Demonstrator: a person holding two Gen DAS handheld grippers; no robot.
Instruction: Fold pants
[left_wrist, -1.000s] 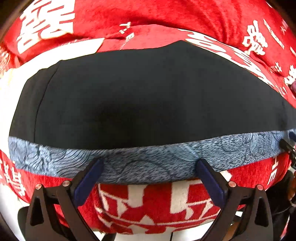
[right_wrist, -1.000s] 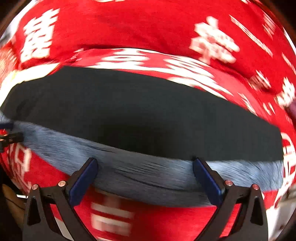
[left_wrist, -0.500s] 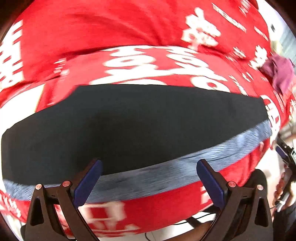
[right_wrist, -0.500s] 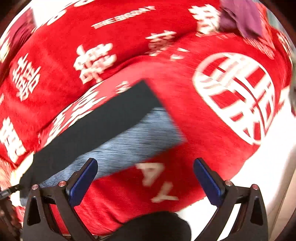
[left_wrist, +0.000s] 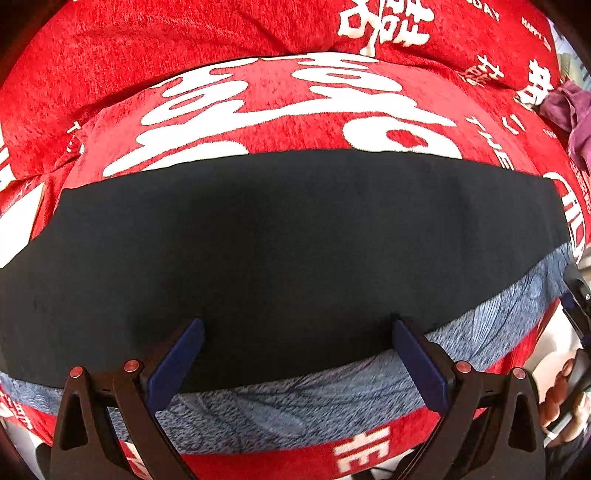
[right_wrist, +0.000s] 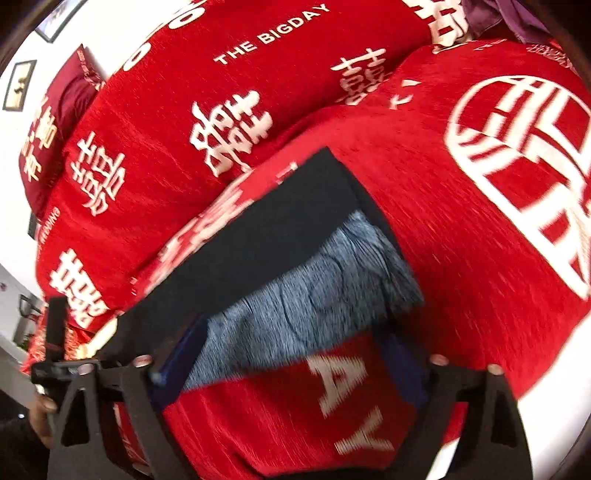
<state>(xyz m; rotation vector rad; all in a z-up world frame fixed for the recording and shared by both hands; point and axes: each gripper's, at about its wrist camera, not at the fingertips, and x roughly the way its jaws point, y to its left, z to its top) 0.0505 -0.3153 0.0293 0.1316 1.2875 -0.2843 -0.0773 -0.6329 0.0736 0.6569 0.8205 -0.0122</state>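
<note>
The pants (left_wrist: 295, 251) are seen as black, with a blue-grey swirl-patterned band (left_wrist: 280, 413) along the near edge. The bedspread (left_wrist: 229, 48) is red, printed with white characters.

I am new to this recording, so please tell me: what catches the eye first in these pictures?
First, the bright red blanket with big white characters, filling both views. On it lie the dark pants, spread flat, with a blue-grey patterned band along their near edge. The open left gripper hovers over that edge.

Red bedspread (left_wrist: 258, 44), purple cloth (left_wrist: 576, 118)
</note>
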